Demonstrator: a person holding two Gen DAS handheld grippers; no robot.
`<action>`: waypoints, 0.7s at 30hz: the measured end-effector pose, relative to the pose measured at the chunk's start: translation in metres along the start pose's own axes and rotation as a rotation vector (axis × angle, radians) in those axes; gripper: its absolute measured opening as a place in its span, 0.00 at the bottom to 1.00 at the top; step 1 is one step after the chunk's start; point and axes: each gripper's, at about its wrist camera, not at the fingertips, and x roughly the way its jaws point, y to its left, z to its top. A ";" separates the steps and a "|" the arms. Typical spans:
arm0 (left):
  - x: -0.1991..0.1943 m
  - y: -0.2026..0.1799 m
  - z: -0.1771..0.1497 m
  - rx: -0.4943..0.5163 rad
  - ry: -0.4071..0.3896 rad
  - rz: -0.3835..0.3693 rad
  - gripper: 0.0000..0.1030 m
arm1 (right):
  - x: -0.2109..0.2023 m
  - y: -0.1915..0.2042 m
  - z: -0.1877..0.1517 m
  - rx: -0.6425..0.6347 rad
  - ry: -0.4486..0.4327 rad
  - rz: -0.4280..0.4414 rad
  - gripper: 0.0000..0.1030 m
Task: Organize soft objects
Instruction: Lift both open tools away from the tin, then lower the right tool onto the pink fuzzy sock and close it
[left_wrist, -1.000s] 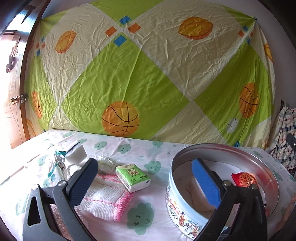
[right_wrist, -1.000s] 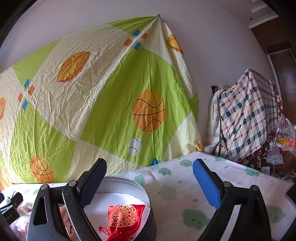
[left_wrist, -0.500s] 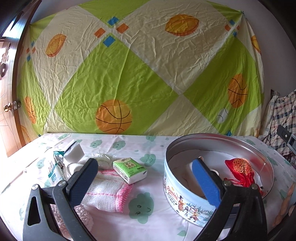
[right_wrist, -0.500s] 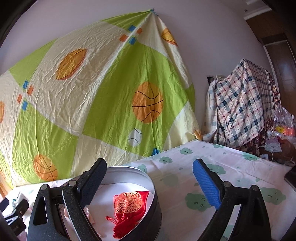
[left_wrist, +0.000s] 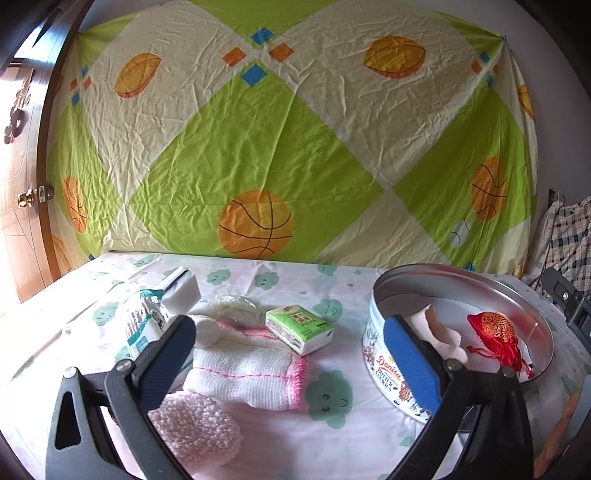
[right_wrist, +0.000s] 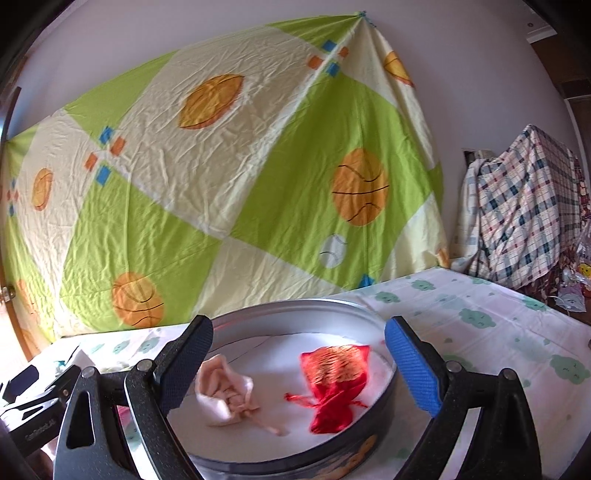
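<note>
both claws are spread wide and holding nothing. the left gripper (left_wrist: 288, 354) hangs over the pile left of the cookie tin (left_wrist: 391, 363); the right gripper (right_wrist: 299, 354) is above the tin, where a red pouch (right_wrist: 334, 384) and a pale cloth (right_wrist: 225, 391) already sit. i'd guess the white mesh cloth (left_wrist: 245, 373) is feather-light and floppy, so pinch a bunched fold near its pink edge. the tissue pack (left_wrist: 299, 328) looks squishy but firmer.
</note>
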 end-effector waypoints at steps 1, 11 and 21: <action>0.000 0.005 0.000 -0.004 0.001 0.003 1.00 | -0.001 0.006 -0.002 -0.005 0.007 0.014 0.93; 0.001 0.058 -0.002 -0.105 0.048 0.033 1.00 | -0.003 0.071 -0.019 -0.060 0.071 0.162 0.93; 0.000 0.118 -0.005 -0.140 0.099 0.133 1.00 | -0.002 0.120 -0.033 -0.096 0.152 0.281 0.93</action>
